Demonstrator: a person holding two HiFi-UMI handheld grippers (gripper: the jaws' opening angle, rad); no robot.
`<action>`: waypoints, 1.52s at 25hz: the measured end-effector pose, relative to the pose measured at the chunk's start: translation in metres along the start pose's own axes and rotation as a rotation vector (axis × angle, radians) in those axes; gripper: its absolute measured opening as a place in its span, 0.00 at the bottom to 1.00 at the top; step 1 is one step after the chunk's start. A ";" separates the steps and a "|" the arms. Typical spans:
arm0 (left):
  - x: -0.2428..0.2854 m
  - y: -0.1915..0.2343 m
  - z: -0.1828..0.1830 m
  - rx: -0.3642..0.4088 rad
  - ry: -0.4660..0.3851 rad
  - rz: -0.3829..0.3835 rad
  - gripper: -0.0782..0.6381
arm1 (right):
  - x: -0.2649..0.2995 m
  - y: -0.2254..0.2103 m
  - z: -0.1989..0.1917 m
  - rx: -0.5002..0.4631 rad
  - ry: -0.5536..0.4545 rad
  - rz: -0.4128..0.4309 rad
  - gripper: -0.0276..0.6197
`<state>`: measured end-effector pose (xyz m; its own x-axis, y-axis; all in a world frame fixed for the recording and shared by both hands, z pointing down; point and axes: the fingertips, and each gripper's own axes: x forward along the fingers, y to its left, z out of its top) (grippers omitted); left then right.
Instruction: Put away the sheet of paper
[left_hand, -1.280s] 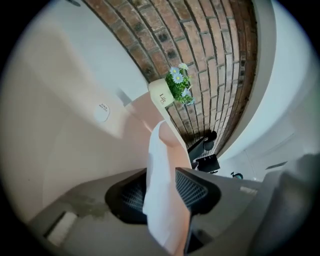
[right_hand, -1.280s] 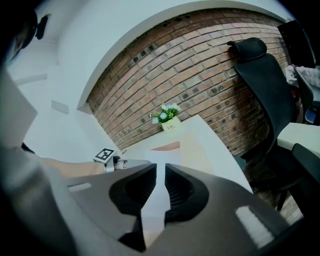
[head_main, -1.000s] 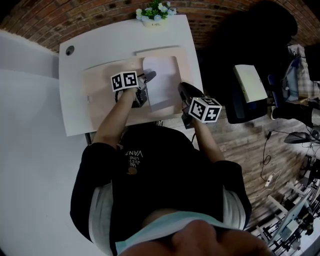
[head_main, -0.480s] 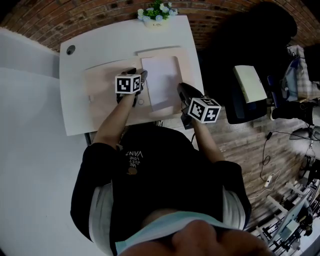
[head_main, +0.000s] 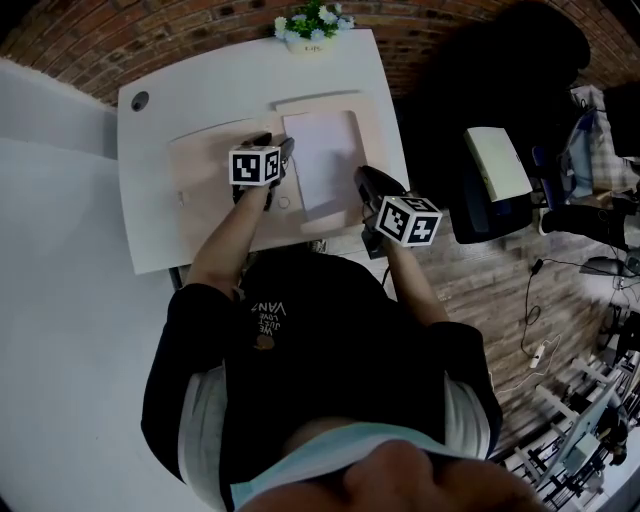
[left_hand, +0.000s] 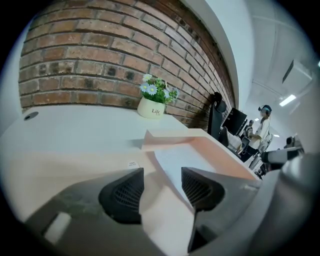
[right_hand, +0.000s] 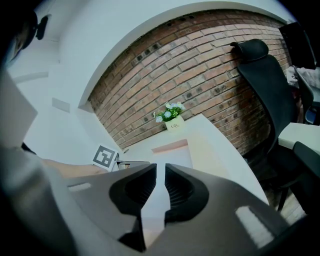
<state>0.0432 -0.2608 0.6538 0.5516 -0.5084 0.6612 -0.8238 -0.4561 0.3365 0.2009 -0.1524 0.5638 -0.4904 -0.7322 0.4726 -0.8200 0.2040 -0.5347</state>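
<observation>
Letting go of sheet (head_main: 320, 165), flat in right half of open pink folder (head_main: 205, 180) on desk (head_main: 170, 100). Left gripper (left_hand: 162, 186): just opened, fingers (left_hand: 121, 196) released and spread wide, sheet's edge between them but unpressed. Right gripper (right_hand: 160, 189): near desk's front edge, fingers (right_hand: 185, 192) clenched nearly together on nothing. Judged as placed but not yet put away. Next probably calls for backing left gripper off, then catching folder's free cover and closing it over sheet without dragging it. Counted: one sheet, one folder, one desk, one potted plant (head_main: 310, 25), two grippers.
</observation>
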 end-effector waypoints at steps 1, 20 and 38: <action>-0.001 0.001 0.001 -0.001 -0.003 -0.002 0.42 | 0.000 0.002 0.000 0.001 -0.002 -0.002 0.12; -0.050 0.014 0.024 0.042 -0.173 -0.112 0.42 | 0.016 0.049 -0.001 -0.017 -0.055 -0.022 0.10; -0.121 0.022 0.034 0.095 -0.299 -0.190 0.21 | 0.027 0.087 -0.005 -0.034 -0.090 -0.022 0.06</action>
<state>-0.0376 -0.2341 0.5587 0.7189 -0.5926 0.3632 -0.6950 -0.6213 0.3618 0.1149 -0.1512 0.5338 -0.4444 -0.7922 0.4183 -0.8408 0.2076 -0.4999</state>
